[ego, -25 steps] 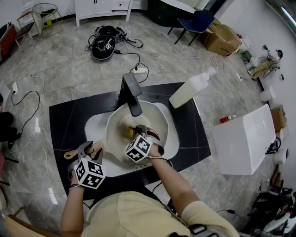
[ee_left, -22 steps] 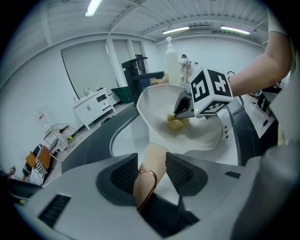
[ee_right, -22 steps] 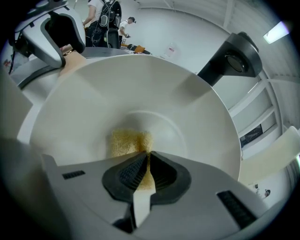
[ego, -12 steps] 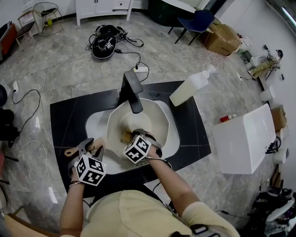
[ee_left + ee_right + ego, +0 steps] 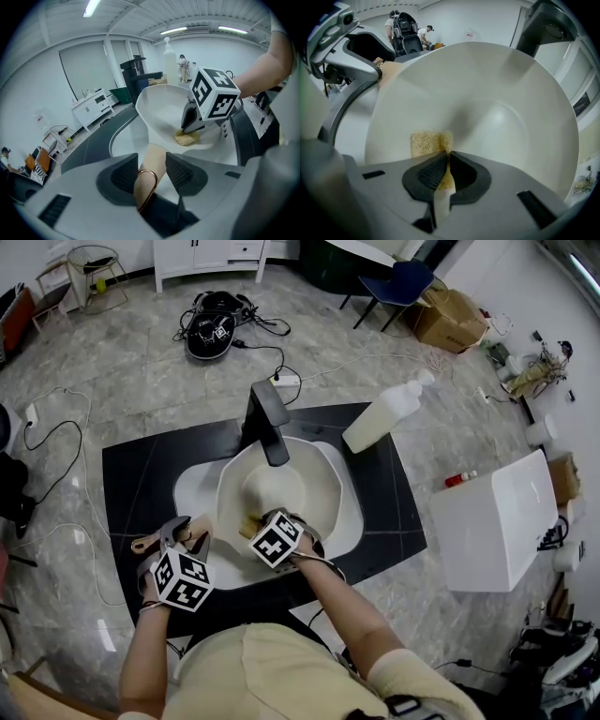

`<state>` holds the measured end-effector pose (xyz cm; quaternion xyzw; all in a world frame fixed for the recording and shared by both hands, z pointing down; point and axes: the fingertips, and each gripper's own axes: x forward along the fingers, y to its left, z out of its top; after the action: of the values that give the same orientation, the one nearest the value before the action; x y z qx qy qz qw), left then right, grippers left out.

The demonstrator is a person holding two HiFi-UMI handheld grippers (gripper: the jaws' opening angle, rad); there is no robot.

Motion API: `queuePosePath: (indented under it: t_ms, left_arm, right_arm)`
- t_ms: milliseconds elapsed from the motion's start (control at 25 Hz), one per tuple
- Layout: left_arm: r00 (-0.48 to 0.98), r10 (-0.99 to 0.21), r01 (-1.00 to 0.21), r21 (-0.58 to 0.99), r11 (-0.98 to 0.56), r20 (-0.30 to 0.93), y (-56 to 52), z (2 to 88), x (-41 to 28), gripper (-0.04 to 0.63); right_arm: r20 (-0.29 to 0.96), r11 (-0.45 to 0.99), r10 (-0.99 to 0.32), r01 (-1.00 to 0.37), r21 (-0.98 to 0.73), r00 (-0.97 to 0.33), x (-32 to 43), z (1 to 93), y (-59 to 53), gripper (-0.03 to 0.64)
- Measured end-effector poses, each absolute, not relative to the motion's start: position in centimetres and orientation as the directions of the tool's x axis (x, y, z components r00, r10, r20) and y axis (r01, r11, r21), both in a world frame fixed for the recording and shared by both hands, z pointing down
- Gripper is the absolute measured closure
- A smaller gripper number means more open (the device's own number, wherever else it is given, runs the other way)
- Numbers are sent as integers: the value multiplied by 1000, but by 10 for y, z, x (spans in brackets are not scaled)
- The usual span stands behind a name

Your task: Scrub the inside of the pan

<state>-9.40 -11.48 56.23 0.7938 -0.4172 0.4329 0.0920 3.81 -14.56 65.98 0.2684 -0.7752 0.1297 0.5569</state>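
Overhead, pan [image 5: 281, 486] sits in sink [image 5: 192, 498] mid-counter, under faucet [image 5: 267, 427]. Left gripper view: left gripper [image 5: 149, 174] clamped on pan's wooden handle [image 5: 151, 161]. Right gripper view: right gripper [image 5: 446, 165] clenched on sponge [image 5: 425, 143], which is pressed to pan's inner wall near the handle side.

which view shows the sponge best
The right gripper view: the sponge sits in the near foreground, pinched in the right hand-held gripper and lying against the pan inside. The left gripper view shows it small, partly behind that gripper; the head view shows only a sliver.
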Motion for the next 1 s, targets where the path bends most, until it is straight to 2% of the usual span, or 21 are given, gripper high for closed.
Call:
queuePosePath:
  t_ms: [600, 1000]
  left_arm:
    - [282, -582, -707, -245, -664, 763, -113, 562, -92, 414]
    - [281, -610, -698, -279, -660, 741, -115, 553, -93, 408]
  right_arm:
    - [935, 840, -50, -521, -151, -351, 22, 646, -116, 584]
    - [914, 816, 7, -526, -240, -406, 23, 624, -106, 584]
